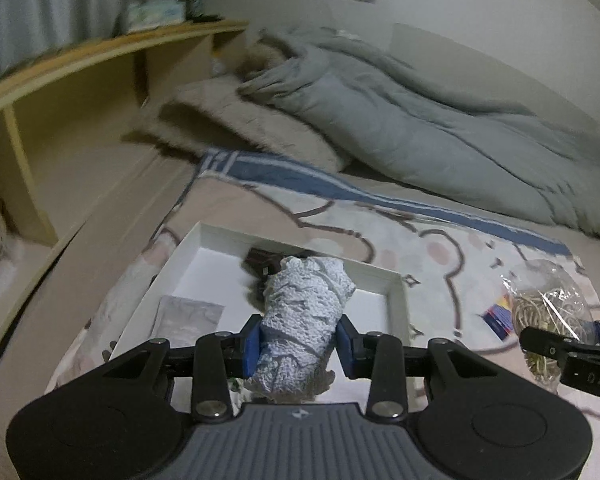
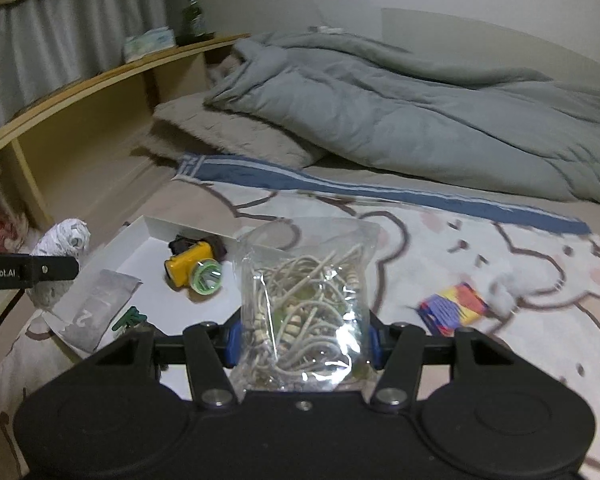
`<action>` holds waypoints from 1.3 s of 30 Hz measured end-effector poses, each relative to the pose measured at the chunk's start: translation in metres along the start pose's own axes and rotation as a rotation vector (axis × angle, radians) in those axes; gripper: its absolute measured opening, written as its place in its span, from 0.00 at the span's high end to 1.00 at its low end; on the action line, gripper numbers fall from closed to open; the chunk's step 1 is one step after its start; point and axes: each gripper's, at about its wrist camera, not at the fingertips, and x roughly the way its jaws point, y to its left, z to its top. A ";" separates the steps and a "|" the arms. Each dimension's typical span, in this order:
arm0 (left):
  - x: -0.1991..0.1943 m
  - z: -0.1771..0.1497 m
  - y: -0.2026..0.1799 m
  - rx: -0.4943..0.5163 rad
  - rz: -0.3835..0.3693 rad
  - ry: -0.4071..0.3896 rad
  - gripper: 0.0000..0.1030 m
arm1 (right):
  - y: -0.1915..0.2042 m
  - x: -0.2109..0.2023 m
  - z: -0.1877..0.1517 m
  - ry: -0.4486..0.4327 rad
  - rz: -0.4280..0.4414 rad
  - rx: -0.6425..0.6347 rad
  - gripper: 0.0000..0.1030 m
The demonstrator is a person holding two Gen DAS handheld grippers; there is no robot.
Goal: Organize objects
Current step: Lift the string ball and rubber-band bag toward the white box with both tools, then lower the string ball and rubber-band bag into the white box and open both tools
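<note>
- The left claw (image 1: 298, 346) is gripping a white knitted roll (image 1: 300, 316) above the white tray (image 1: 396, 292) on the bed; the soft roll may be slipping out early.
- The right claw (image 2: 302, 340) is pinching a clear bag of cords (image 2: 306, 304); the slick plastic could be sliding free.
- The tray's yellow headlamp (image 2: 192, 268) at ten o'clock is crowding any drop.

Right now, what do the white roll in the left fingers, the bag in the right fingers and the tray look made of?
White roll: soft knitted or crocheted fabric, matte, going by the open lacy texture.
Bag: thin clear plastic film, glossy, with glare streaks and pale cords visible through it.
Tray: probably white cardboard, matte, judging by its thin straight walls; could be plastic.
</note>
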 end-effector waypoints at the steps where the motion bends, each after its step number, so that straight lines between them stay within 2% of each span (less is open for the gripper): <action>1: 0.007 0.001 0.005 -0.019 0.002 0.006 0.61 | 0.002 0.007 0.004 0.003 0.008 -0.005 0.45; 7: 0.053 0.016 0.034 -0.095 0.003 0.033 0.61 | 0.020 0.045 0.027 -0.006 0.087 -0.056 0.45; 11: 0.085 0.038 0.052 -0.069 0.040 0.033 0.61 | 0.038 0.069 0.040 -0.009 0.162 -0.115 0.45; 16: 0.123 0.058 0.069 -0.016 0.041 0.057 0.61 | 0.063 0.099 0.050 0.007 0.260 -0.188 0.45; 23: 0.179 0.069 0.082 0.017 0.027 0.117 0.61 | 0.098 0.133 0.056 0.047 0.378 -0.289 0.45; 27: 0.206 0.068 0.090 0.036 0.032 0.143 0.60 | 0.113 0.148 0.057 0.070 0.391 -0.331 0.45; 29: 0.214 0.067 0.097 0.018 0.038 0.143 0.58 | 0.114 0.156 0.058 0.081 0.396 -0.331 0.45; 30: 0.216 0.066 0.102 0.001 0.042 0.139 0.49 | 0.113 0.159 0.059 0.084 0.400 -0.328 0.45; 32: 0.214 0.067 0.111 -0.033 0.050 0.116 0.40 | 0.112 0.165 0.060 0.098 0.414 -0.326 0.45; 34: 0.208 0.069 0.118 -0.050 0.021 0.106 0.40 | 0.115 0.171 0.058 0.109 0.423 -0.342 0.45; 39: 0.188 0.077 0.125 -0.029 0.022 0.075 0.40 | 0.139 0.184 0.052 0.137 0.483 -0.421 0.45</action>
